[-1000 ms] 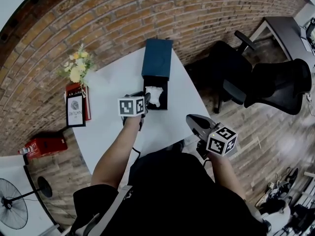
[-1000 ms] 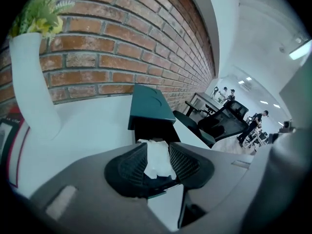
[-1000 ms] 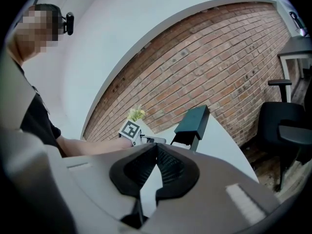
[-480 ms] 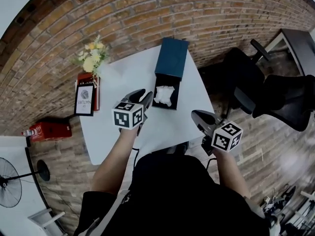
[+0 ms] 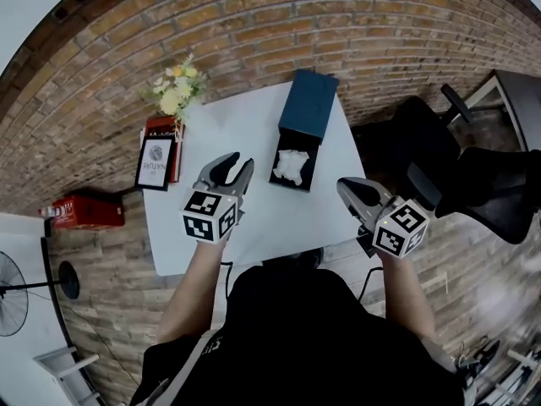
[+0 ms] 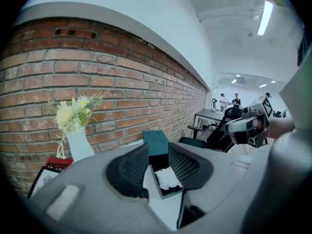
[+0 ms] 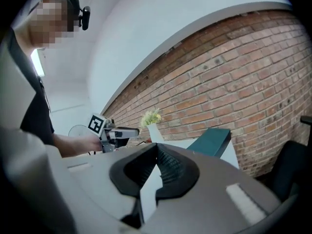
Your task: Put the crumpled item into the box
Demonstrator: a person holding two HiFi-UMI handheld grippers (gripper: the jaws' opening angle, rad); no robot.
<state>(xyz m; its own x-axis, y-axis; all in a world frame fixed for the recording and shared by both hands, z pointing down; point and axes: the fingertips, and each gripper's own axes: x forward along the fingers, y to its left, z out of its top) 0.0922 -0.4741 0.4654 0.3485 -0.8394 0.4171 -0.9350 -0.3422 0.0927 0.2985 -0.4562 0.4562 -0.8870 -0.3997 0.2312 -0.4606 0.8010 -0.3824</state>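
Table (image 5: pixel 254 218): white, set against a brick wall. Flowers in a vase (image 5: pixel 173 91) stand at the far left corner.

Box (image 5: pixel 308 106): dark teal, on the right part of the table. The lid stands open, leaning toward the wall, and the base faces the person.

Left tool (image 5: pixel 230 167): above the table, near the box's left side and not touching it. The jaws stand apart with nothing between them. In the left gripper view the box shows through the gap, well beyond the tips.

Right tool (image 5: pixel 351 189): off the table's right edge, level with the box's near end. The jaws are together at the tips and hold nothing.

Crumpled item (image 5: pixel 292 166): white, lying inside the open base of the box, clear of both tools.

Step in hand, by my reading: the placing looks done. The item is in the box and neither tool grips it.

Next move, as a judgement: little is called for. Draw the left tool away without brushing the box wall or the lid. The task sentence does not ask for the lid to be closed. If that is wanted, a tool would need to tip the lid forward gently from behind.
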